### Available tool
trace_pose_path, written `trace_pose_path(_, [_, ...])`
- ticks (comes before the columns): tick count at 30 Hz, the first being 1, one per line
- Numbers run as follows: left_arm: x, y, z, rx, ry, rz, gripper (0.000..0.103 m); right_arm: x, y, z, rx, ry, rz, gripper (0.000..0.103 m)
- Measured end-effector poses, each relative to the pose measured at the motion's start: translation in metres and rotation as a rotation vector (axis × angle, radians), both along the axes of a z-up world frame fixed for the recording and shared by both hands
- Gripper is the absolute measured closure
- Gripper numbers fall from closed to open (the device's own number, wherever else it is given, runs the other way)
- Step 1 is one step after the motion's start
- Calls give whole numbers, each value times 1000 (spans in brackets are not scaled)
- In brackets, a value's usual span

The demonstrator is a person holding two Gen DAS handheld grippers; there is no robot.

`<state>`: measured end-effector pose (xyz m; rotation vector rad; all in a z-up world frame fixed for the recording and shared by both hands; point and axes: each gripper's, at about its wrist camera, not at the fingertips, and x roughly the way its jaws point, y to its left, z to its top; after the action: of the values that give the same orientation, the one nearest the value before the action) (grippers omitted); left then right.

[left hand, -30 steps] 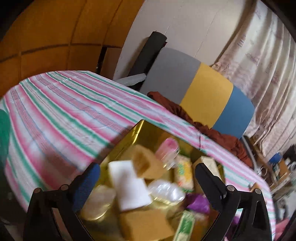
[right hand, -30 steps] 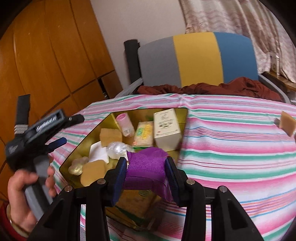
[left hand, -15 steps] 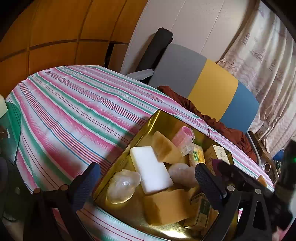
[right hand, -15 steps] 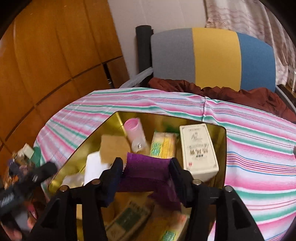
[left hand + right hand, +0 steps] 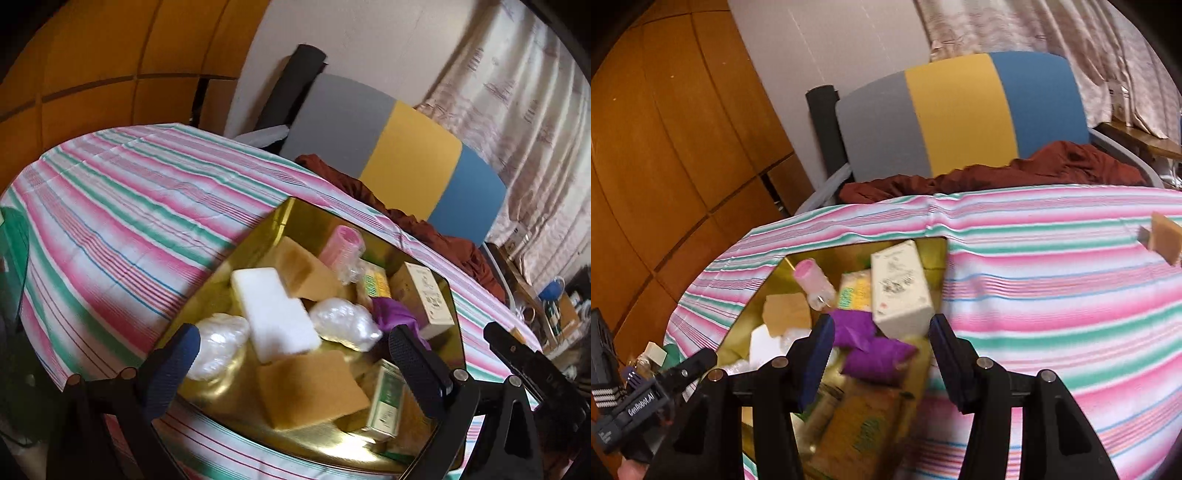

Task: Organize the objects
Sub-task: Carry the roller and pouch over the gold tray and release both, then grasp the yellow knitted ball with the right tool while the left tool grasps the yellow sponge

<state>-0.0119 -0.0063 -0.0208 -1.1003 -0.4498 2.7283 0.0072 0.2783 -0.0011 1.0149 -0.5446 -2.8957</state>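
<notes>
A gold tray (image 5: 295, 212) (image 5: 753, 308) on the striped tablecloth holds several items: a purple packet (image 5: 871, 350) (image 5: 393, 314), a white block (image 5: 275, 314), tan sponges (image 5: 310, 387), a pink tube (image 5: 814, 282), a cream box (image 5: 899, 286) and clear wrapped lumps (image 5: 343, 325). My right gripper (image 5: 882, 354) is open above the purple packet, which lies loose in the tray. My left gripper (image 5: 295, 363) is open and empty over the tray's near side.
A tan sponge (image 5: 1163, 240) lies on the tablecloth at the far right. A grey, yellow and blue chair (image 5: 960, 114) with a dark red cloth (image 5: 997, 173) stands behind the table. Wooden panels are at the left, curtains at the right.
My right gripper has opened and let go of the purple packet, which now lies in the tray. The left gripper stays open and has shifted a little.
</notes>
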Motion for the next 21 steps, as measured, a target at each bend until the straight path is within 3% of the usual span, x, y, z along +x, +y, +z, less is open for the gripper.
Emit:
trace_pose_path(12, [25,71,9,-13,37,-214,0,35,54,-17,45,-54,-117,49])
trace_pose_path(21, [48,136,12,-45,52,-412,0,59,118,-51,56,-142,-250,49])
